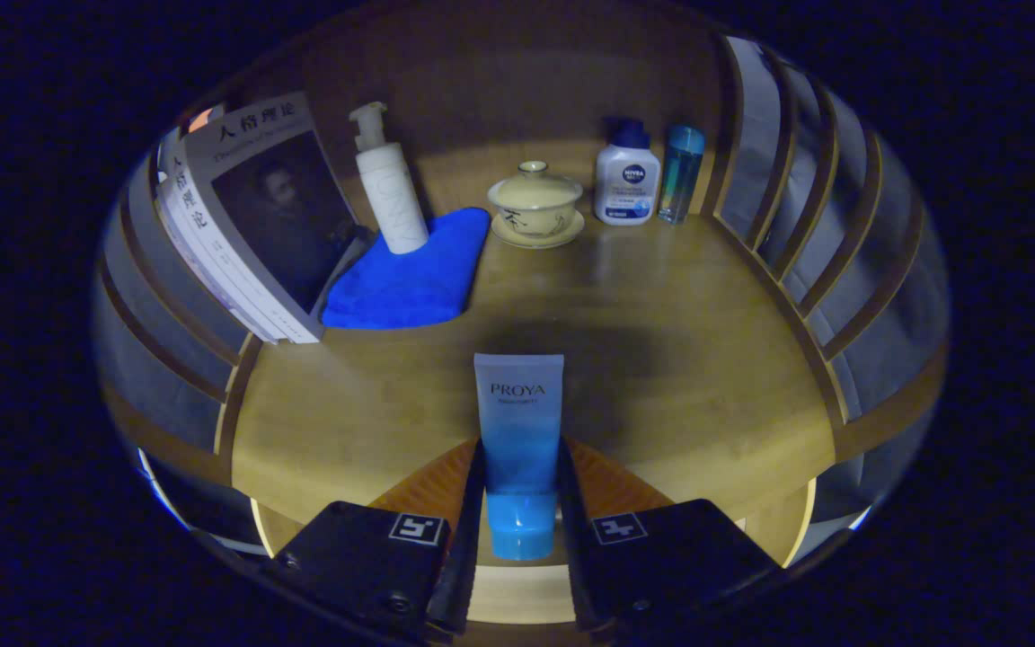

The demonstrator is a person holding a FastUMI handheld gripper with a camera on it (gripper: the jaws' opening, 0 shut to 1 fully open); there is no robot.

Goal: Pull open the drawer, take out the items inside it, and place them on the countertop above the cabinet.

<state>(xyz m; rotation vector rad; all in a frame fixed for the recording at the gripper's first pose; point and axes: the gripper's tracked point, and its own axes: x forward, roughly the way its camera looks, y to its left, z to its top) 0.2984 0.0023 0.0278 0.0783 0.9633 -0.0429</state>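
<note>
While the gripper is clamping a blue cosmetic tube between its two fingers, cap end nearest the camera and flat crimped end pointing forward, the tube is hanging over the front part of the wooden countertop. Both fingers are pressing on the tube's sides near the cap, closed down to the tube's width.

Beyond the fingers, toward the back of the countertop, a white pump bottle is standing on a folded blue cloth, with a stack of books leaning just beside it. A lidded tea bowl on its saucer, a white lotion bottle with a dark cap and a small clear blue bottle are lining the rear.

By my judgement the placing step is under way: the tube is already out of the drawer and over the surface. Next it needs lowering onto the bare wood just ahead, well short of the cloth and the tea bowl, before the fingers spread apart.
</note>
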